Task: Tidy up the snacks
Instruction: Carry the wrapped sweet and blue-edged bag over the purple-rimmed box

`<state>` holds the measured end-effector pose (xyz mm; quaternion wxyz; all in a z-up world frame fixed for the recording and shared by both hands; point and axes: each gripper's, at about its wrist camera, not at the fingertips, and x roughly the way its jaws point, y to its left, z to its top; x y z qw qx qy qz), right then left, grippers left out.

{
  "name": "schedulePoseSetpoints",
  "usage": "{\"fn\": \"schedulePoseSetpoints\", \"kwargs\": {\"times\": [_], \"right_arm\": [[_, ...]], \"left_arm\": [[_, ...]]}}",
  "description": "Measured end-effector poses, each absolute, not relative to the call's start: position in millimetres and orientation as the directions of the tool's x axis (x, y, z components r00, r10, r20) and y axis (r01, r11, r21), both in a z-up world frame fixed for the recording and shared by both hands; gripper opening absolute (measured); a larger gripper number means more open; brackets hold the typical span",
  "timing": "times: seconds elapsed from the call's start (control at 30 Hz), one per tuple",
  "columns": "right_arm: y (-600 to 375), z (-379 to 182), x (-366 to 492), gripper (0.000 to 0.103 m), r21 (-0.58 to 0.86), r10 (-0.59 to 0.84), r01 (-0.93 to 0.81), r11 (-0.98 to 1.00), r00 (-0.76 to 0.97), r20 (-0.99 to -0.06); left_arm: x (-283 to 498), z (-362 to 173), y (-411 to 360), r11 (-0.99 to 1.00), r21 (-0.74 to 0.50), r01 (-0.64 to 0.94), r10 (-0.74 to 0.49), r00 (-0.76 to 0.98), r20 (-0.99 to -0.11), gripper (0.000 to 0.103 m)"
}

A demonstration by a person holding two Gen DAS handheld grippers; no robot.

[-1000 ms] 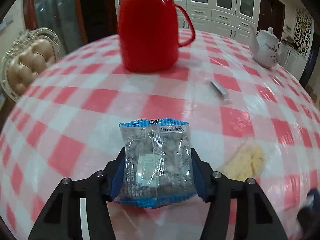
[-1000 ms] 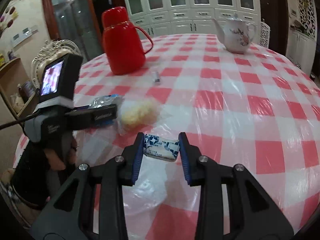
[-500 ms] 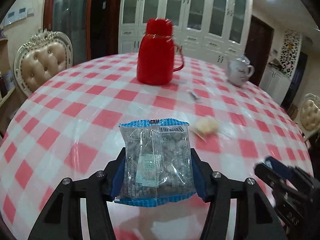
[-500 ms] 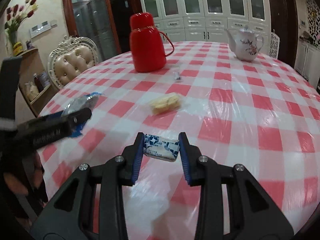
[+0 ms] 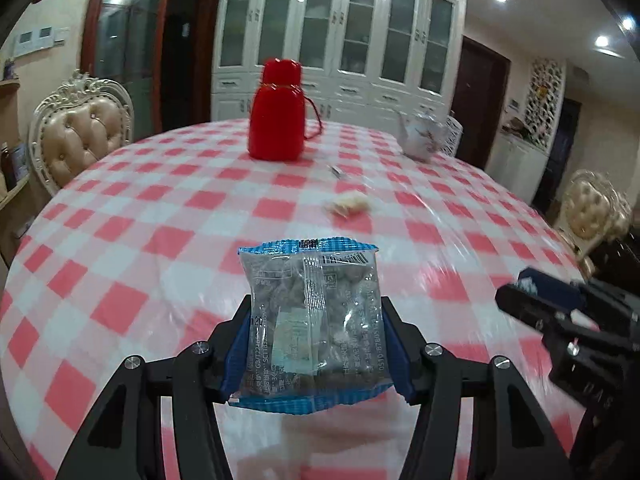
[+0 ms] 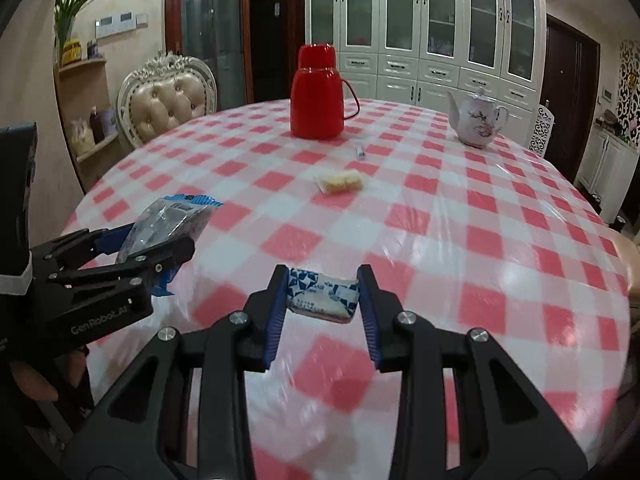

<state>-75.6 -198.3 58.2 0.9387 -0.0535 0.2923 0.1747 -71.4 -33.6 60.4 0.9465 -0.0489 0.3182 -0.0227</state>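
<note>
- Your left claw (image 5: pixel 316 344) is clamped on a clear snack bag (image 5: pixel 312 320) with blue edges, holding it upright above the checked surface (image 5: pixel 160 208), on the near side of the red flask (image 5: pixel 278 112).
- Your right claw (image 6: pixel 323 298) is closed tight on a small blue-and-white wrapped bar (image 6: pixel 323 296), pads pressing both ends, also lifted off the surface.
- A yellow wafer packet (image 6: pixel 342 182) lies on the surface between you and the red flask.
- A small silver sachet (image 6: pixel 360 151) lies just in front of the flask, to its right.
- A white teapot (image 6: pixel 476 120) stands well to the right of the flask.
</note>
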Motion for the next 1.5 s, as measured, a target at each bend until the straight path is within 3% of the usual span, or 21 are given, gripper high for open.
{"fn": "schedulePoseSetpoints", "kwargs": {"times": [0.33, 1.03, 1.5], "right_arm": [[-214.4, 50.0, -116.9, 0.038, -0.099, 0.223, -0.36, 0.928, 0.746, -0.627], [-253.4, 29.7, -170.1, 0.038, -0.145, 0.162, -0.352, 0.925, 0.709, -0.686], [-324.0, 24.2, -211.2, 0.038, -0.198, 0.047, -0.267, 0.943, 0.697, -0.716]], "left_arm": [[-105.6, 42.5, -56.5, 0.985, -0.114, 0.127, -0.171, 0.721, -0.672, 0.059], [-154.4, 31.5, -125.0, 0.939, -0.065, 0.339, -0.276, 0.625, -0.731, 0.059], [-180.9, 25.1, -191.0, 0.844, -0.077, 0.531, -0.384, 0.496, -0.779, 0.059]]}}
